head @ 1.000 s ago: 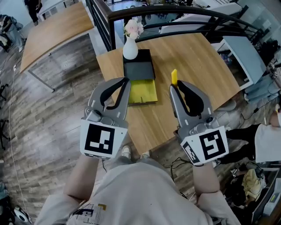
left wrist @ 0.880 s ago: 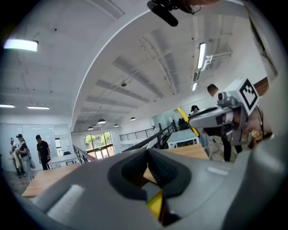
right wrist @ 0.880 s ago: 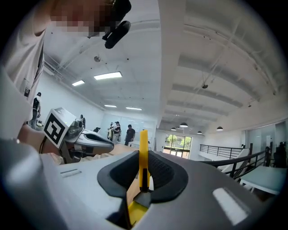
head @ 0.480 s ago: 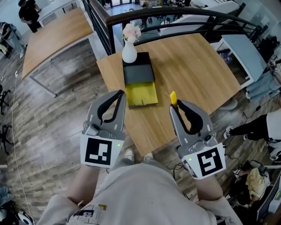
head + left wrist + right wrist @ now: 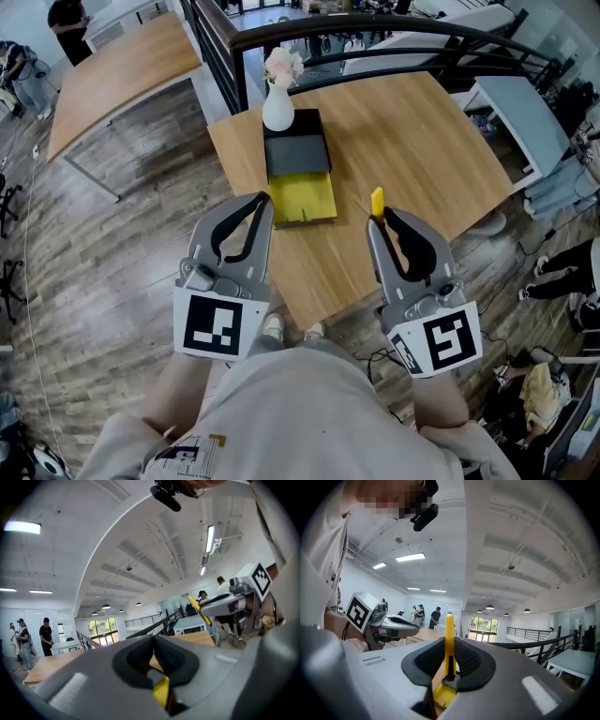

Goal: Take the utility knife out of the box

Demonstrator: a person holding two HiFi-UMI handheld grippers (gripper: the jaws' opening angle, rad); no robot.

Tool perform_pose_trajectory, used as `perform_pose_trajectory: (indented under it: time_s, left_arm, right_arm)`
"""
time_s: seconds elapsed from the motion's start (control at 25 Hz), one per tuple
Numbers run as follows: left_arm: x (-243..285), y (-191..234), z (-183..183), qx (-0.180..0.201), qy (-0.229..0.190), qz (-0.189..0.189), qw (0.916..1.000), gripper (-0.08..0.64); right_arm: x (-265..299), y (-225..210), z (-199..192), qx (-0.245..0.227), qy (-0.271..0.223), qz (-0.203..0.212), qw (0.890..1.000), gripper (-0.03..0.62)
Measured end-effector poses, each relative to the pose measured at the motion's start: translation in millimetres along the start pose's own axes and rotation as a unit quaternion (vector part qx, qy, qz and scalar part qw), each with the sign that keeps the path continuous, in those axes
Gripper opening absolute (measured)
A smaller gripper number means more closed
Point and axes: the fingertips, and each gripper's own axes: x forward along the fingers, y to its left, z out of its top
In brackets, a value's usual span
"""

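A yellow utility knife [image 5: 377, 201] stands upright between the jaws of my right gripper [image 5: 379, 221], which is shut on it above the near part of the wooden table [image 5: 422, 131]. In the right gripper view the knife [image 5: 449, 639] rises from between the pads. The black box [image 5: 295, 148] lies at the table's left side with its yellow drawer [image 5: 303, 197] pulled out toward me. My left gripper [image 5: 263, 200] is shut and holds nothing, just left of the drawer's near corner. In the left gripper view its pads [image 5: 153, 641] meet, and the right gripper with the knife [image 5: 199, 609] shows at right.
A white vase with pink flowers [image 5: 277, 105] stands at the box's far end. A dark curved railing [image 5: 375, 28] runs behind the table. Another wooden table [image 5: 112, 75] stands far left. The table's near edge [image 5: 319, 314] lies just ahead of my hands.
Both grippers have drawn back from the box toward the table's near edge, the right one carrying the knife. Over the last half second they barely moved.
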Motion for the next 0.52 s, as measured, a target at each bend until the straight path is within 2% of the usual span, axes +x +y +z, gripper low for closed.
perform_pose_trajectory:
  time_s: [0.2, 0.52]
  left_arm:
    - [2.4, -3.1, -7.0, -0.020, 0.009, -0.014, 0.9997, 0.002]
    - [5.9, -3.9, -6.6, -0.011, 0.014, -0.013, 0.9998, 0.002]
  right_arm:
    - [1.6, 2.9, -5.5, 0.009, 0.010, 0.012, 1.000, 0.064]
    - [4.2, 2.2, -8.3, 0.020, 0.013, 0.019, 1.000, 0.064]
